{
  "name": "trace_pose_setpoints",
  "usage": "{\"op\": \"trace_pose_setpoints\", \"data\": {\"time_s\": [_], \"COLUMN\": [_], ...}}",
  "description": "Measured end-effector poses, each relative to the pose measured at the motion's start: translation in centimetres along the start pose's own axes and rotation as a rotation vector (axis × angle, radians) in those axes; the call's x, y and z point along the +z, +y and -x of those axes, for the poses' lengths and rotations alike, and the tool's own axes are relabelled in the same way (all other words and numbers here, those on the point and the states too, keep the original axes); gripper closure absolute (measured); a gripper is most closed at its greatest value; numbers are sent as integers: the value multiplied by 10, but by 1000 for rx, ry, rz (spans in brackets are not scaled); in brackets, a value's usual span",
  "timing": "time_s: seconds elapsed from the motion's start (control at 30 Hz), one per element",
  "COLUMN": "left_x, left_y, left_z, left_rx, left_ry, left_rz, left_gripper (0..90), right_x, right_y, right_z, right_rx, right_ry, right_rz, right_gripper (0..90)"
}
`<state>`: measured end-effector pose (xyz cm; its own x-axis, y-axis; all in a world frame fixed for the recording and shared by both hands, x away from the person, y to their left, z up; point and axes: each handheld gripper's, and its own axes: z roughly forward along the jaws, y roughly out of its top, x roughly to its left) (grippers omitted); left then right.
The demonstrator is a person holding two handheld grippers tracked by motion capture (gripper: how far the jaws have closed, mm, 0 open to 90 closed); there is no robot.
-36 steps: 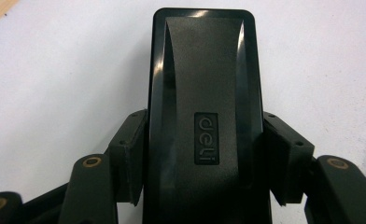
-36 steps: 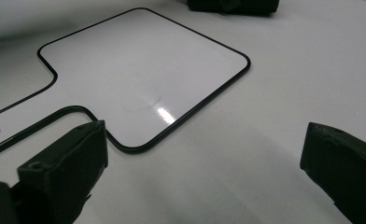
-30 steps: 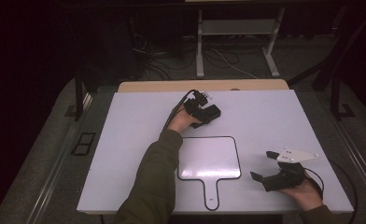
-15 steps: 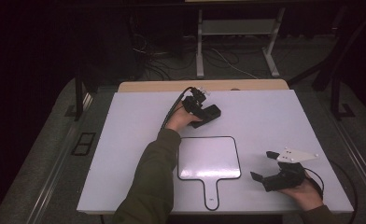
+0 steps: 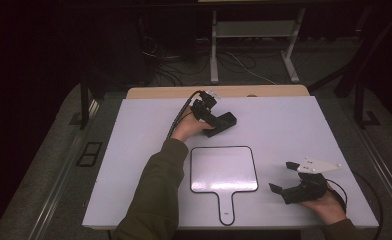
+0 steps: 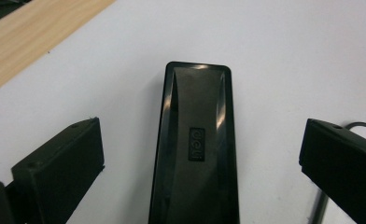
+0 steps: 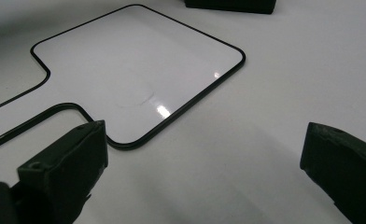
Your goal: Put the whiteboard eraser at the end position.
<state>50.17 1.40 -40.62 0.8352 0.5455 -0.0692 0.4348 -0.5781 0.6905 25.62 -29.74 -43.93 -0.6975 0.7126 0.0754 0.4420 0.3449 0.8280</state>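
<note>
A black oblong eraser lies flat on the white table, at its far middle in the high view. My left gripper is right over it. Its jaws have just been opening and now stand wide on either side of the eraser, clear of its sides. A small white handheld board with a black rim lies at the near middle, its handle toward the person. My right gripper rests low on the table to the right of the board, open with nothing between its fingers.
The white tabletop has bare room to the right and left of the eraser. A wooden strip runs along its far edge. The left sleeve lies across the near left of the table. Cables and a frame stand on the floor beyond.
The left gripper's jaws have spread apart and let go of the eraser, and that hand has risen a little. The right hand and the board have not moved.
</note>
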Motion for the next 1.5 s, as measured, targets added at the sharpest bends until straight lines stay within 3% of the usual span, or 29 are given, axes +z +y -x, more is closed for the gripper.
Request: {"op": "trace_pose_setpoints", "data": {"time_s": [0.17,0.2,0.27,0.4,0.57,0.6,0.67,0.83,0.93,1.2,1.5], "left_x": [-13,-16,-21,-32,-47,-49,-55,-69,-77,-90,-102], "left_y": [-3,-3,-7,-14,-20,-21,-24,-33,-41,-72,-104], "left_z": [6,6,11,17,27,30,33,45,51,61,69], "left_rx": [9,35,9,22,31,18,48,47,61,16,1], "left_ry": [-3,-1,-8,-14,-24,-23,-24,-30,-25,-17,3], "left_rz": [16,11,42,51,77,85,83,129,138,178,191], "left_gripper": [0,0,0,0,0,0,0,0,0,0,0], "right_x": [-1,-1,-2,0,0,1,1,2,1,3,4], "right_y": [0,0,1,0,0,0,-2,-3,-2,-3,-3], "right_z": [0,0,0,2,4,5,7,12,13,10,7], "right_rx": [4,6,16,28,66,60,61,92,97,93,89], "right_ry": [0,0,9,25,78,80,86,108,114,110,111], "right_rz": [1,6,7,11,29,27,21,32,39,27,18], "right_gripper": [0,0,0,0,0,0,0,0,0,0,0]}}
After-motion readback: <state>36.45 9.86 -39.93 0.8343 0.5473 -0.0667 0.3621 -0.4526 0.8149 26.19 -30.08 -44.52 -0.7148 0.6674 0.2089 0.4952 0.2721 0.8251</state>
